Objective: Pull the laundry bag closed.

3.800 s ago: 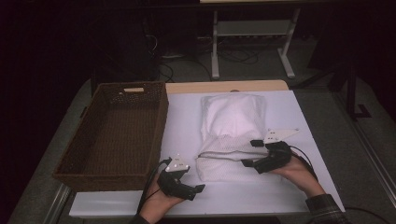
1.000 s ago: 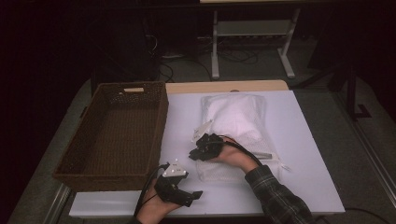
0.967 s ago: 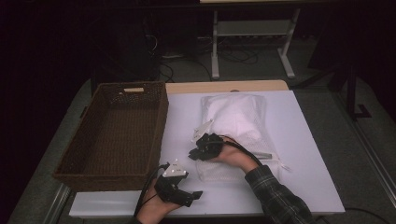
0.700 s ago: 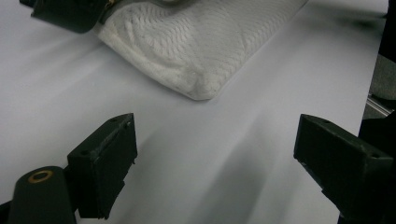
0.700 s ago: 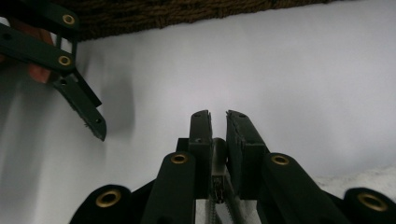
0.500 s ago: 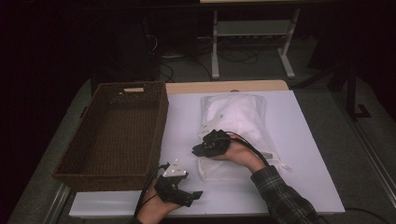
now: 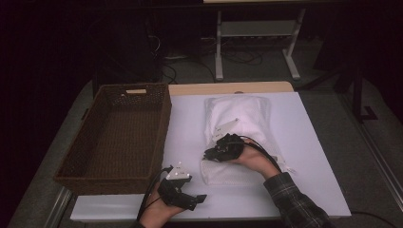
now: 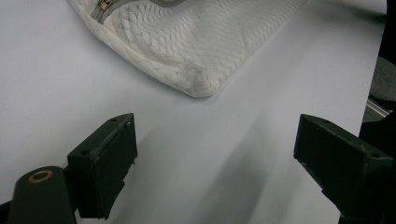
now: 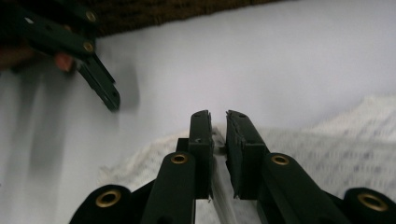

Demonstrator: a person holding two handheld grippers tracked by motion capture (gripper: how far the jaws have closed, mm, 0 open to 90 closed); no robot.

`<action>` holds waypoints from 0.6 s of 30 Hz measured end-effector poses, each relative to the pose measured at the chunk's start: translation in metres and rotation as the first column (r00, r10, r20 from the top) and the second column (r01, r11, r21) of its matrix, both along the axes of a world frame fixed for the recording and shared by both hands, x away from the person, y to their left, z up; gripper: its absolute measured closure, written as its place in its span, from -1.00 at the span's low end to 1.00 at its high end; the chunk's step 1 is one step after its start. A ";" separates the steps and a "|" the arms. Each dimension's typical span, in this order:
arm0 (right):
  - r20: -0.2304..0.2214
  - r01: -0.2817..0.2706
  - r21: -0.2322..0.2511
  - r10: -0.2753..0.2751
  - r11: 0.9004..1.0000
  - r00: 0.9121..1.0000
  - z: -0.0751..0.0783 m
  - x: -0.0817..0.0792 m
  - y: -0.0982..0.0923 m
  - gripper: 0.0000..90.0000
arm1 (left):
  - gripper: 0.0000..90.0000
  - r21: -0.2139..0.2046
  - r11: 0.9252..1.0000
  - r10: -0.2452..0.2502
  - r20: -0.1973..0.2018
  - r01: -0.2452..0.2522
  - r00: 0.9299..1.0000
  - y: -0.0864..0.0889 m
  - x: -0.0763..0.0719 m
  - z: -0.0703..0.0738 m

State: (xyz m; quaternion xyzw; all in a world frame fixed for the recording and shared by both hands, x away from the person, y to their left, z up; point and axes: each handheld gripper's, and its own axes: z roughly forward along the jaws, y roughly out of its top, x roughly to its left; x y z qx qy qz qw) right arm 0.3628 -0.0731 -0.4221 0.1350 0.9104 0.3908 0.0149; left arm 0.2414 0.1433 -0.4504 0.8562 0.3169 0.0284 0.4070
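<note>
The right gripper (image 7: 211, 153) lies over the near left part of the white pillowcase (image 7: 240, 118), which is spread flat on the white table (image 7: 313, 142) with a pillow inside its far half. In the right gripper view its two jaws stand almost together, with a thin strip of the zipper edge (image 9: 218, 140) pinched between them; the knit cloth runs off to both sides below the jaws. The picture is blurred there, so the zipper pull itself cannot be made out.

The left gripper (image 7: 192, 199) rests on the bare table near the person's edge, close to the pillowcase's near left corner (image 8: 201, 86) but apart from it. Its jaws stand wide apart with nothing between them except table surface. At the top of the left gripper view a bit of the zipper (image 8: 105, 5) is cut off by the frame.

A brown wicker basket (image 7: 119, 137) stands just left of both grippers, its right wall beside the pillowcase with a strip of table between. Nothing lies between the grippers and the cloth.

Beyond the table the room is dark; a pale metal stand (image 7: 256, 42) and some cables on the floor can barely be told. The sleeve (image 7: 294, 199) covers the right forearm, and the hand hides part of the cloth under it.
</note>
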 end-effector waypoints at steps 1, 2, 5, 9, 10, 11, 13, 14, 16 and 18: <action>-0.006 0.004 -0.002 -0.004 1.000 1.000 -0.003 0.000 -0.002 0.72 | -0.71 0.001 1.000 -0.001 0.000 0.001 1.000 0.000 0.000 0.000; -0.012 0.006 -0.001 -0.006 1.000 1.000 -0.004 0.001 -0.003 0.61 | -0.71 0.002 1.000 -0.001 0.000 0.001 1.000 0.000 0.000 0.000; -0.032 0.014 0.011 -0.014 1.000 0.999 -0.004 0.002 -0.007 0.48 | -0.71 0.003 1.000 0.000 -0.002 0.000 1.000 0.000 0.000 0.000; -0.035 0.055 0.061 -0.053 0.997 0.998 0.006 0.008 -0.026 0.01 | -0.71 -0.002 1.000 0.002 -0.003 -0.002 1.000 0.000 0.000 0.000; -0.034 0.061 0.063 -0.059 0.996 0.998 0.007 0.009 -0.029 -0.04 | -0.71 -0.002 1.000 0.002 -0.001 -0.002 1.000 0.000 0.000 0.000; -0.031 0.067 0.062 -0.066 0.996 0.997 0.007 0.010 -0.032 -0.08 | -0.71 -0.004 1.000 0.003 -0.002 -0.003 1.000 0.000 0.000 0.000; -0.036 0.071 0.061 -0.069 0.996 0.997 0.005 0.011 -0.036 -0.09 | -0.71 -0.005 1.000 0.004 -0.003 -0.004 1.000 0.000 0.001 0.000; -0.036 0.071 0.061 -0.069 0.996 0.997 0.005 0.011 -0.036 -0.09 | -0.71 -0.005 1.000 0.004 -0.003 -0.004 1.000 0.000 0.001 0.000; -0.034 0.057 0.049 -0.055 0.997 0.998 -0.005 0.013 -0.042 -0.18 | -0.71 -0.003 1.000 0.005 -0.003 -0.005 1.000 0.000 0.001 0.000; -0.034 0.050 0.049 -0.048 0.998 0.998 -0.010 0.013 -0.041 -0.19 | -0.71 -0.001 1.000 0.004 -0.002 -0.004 1.000 0.000 0.001 0.000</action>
